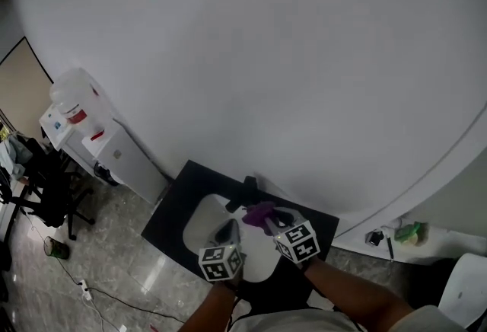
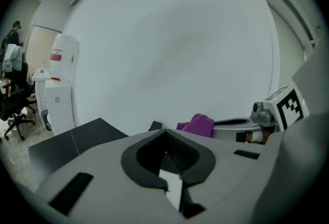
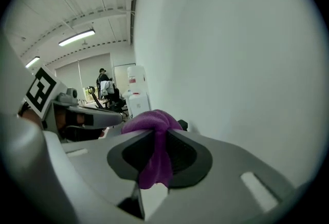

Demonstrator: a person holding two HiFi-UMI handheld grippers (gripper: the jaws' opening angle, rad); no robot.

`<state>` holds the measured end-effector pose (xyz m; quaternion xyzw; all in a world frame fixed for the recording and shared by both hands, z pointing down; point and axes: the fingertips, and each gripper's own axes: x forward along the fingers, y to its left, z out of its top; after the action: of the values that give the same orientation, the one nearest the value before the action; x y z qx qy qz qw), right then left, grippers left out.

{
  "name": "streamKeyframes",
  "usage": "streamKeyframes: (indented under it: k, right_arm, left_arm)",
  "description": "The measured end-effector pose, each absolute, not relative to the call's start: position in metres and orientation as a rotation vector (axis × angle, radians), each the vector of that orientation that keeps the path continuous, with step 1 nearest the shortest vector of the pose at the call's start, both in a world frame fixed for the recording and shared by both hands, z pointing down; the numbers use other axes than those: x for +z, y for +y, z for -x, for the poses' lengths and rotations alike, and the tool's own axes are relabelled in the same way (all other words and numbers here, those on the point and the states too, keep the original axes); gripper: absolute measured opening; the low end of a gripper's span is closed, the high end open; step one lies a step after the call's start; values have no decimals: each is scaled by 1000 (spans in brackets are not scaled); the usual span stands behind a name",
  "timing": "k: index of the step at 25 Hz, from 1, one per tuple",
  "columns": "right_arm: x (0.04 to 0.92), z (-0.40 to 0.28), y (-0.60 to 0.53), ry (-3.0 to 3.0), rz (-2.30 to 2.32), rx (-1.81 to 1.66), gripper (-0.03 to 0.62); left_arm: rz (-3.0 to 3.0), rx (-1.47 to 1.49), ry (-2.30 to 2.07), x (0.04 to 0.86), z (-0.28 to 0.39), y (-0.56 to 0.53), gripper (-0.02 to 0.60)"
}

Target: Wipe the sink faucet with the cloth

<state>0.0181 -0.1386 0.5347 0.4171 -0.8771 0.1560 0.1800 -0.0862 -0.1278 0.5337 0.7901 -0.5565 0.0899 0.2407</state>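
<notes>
- White wall (image 1: 266, 56) is filling most of the head view; a black counter (image 1: 176, 207) is standing against its foot, with a white sink (image 1: 199, 222) set into it.
- Black faucet (image 1: 248, 190) is rising at the back edge of the sink, close to the wall.
- Right gripper (image 3: 157, 152) is clamping the purple cloth (image 3: 153, 133): its jaws are pressing on a fold that is running down between them, and the rest is bunching above the tips.
- In the head view the cloth is sitting over the rear of the sink, just beside the faucet on its front right side. Whether it is touching the faucet is not showing clearly in any view.
- Left gripper (image 2: 167, 152) is hovering over the sink, near the right one. Its jaws are meeting at the tips with nothing between them.
- Both grippers are pointing toward the wall, with the person's forearms entering from the bottom edge.
- Water dispenser (image 1: 82, 129) is standing against the wall, well to the left of the counter, and a dark office chair (image 1: 44, 193) is standing further left on the pale glossy floor (image 1: 114, 262).
</notes>
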Motion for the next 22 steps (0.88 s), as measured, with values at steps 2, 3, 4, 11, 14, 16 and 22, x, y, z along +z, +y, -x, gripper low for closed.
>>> streamKeyframes:
  k: [2, 3, 4, 11, 14, 16, 22]
  right_arm:
    - [512, -23, -130, -2505, -1211, 443, 74]
    - [502, -25, -127, -2515, -1230, 445, 74]
    - [493, -29, -127, -2524, -1251, 444, 75]
    - [463, -45, -119, -2559, -1346, 460, 74]
    - [466, -48, -112, -2563, -1360, 484, 74]
    - [470, -48, -112, -2566, -1362, 498, 74]
    - [475, -51, -112, -2557, -1362, 501, 74]
  left_arm:
    - [-2176, 213, -1557, 512, 83, -121, 5]
    - [-2180, 194, -1574, 502, 82, -119, 5]
    - [-2182, 175, -1589, 493, 80, -117, 5]
    - [-2207, 122, -1654, 450, 62, -107, 5]
    - [-2223, 124, -1653, 443, 54, -102, 5]
    - [-2224, 125, -1652, 444, 54, -101, 5]
    - [-2198, 140, -1652, 455, 56, -97, 5]
